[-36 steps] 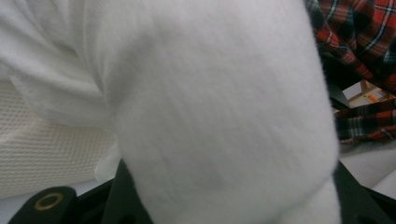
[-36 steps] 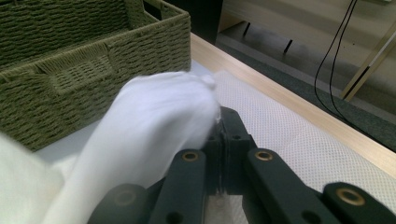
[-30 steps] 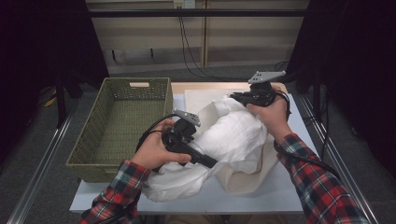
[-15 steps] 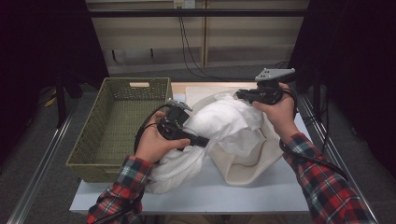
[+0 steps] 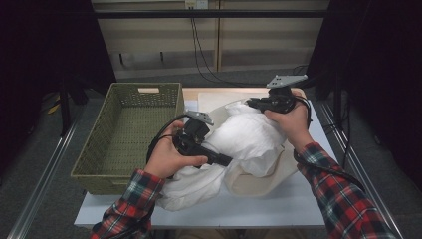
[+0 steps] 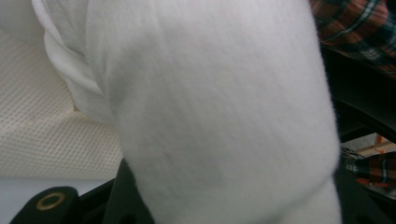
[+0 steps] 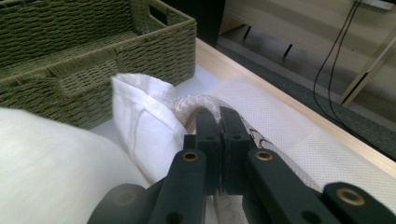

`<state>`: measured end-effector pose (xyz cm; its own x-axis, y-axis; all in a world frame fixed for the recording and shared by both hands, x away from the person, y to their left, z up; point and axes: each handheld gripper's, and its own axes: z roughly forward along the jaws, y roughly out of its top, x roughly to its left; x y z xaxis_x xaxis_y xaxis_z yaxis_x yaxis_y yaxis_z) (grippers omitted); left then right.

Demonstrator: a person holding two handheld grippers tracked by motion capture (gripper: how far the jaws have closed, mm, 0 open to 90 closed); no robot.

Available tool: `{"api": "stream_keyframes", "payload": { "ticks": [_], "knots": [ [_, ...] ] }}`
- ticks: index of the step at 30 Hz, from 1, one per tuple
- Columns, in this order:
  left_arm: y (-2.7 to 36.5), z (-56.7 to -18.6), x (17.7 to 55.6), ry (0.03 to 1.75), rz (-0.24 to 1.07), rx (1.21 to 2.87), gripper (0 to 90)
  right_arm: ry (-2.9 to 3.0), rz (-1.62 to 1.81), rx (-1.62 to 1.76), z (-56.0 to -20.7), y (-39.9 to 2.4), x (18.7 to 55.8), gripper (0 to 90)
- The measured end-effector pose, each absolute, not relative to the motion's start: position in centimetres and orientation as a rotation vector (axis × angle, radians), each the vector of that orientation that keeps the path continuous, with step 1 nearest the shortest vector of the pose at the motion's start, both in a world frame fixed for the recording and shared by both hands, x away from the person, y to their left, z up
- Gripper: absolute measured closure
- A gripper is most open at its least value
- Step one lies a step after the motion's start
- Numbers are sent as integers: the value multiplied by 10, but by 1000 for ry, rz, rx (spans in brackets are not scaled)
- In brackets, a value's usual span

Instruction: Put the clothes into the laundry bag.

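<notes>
White table [image 5: 298, 209], dark room behind. Our right gripper [image 7: 219, 122] jaws clamped on cream mesh laundry bag [image 7: 299, 140] rim. Our left gripper [image 5: 226, 160] grips bulky white cloth bundle [image 5: 249, 139] at bag mouth; bag lies rightward, green woven basket [image 5: 129, 134] left.

A lab: dark curtains [image 5: 45, 45], metal rails [image 5: 40, 194], trailing cables [image 5: 199, 50].

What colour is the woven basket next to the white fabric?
Olive green; the basket shows best in the high view.
</notes>
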<state>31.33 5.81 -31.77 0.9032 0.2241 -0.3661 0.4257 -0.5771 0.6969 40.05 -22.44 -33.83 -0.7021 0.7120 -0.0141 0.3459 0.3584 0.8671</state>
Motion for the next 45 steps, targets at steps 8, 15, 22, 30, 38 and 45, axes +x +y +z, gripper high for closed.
{"api": "stream_keyframes", "payload": {
  "ticks": [8,15,22,30,38,45],
  "knots": [
    [53,-326,309,445,-335,2201,561,2344,1250,925,-353,-213,403,882],
    [45,-328,305,417,-358,2234,561,2355,1266,899,-353,-206,402,882],
    [46,-343,313,527,-330,2254,560,2331,1284,886,-347,-209,398,882],
    [55,-349,324,685,-210,2290,561,2317,1299,870,-339,-217,395,882],
    [58,-348,327,737,-154,2283,562,2311,1301,857,-333,-221,394,882],
    [52,-352,327,748,-163,2304,562,2318,1298,852,-331,-216,392,882]
  ]
}}
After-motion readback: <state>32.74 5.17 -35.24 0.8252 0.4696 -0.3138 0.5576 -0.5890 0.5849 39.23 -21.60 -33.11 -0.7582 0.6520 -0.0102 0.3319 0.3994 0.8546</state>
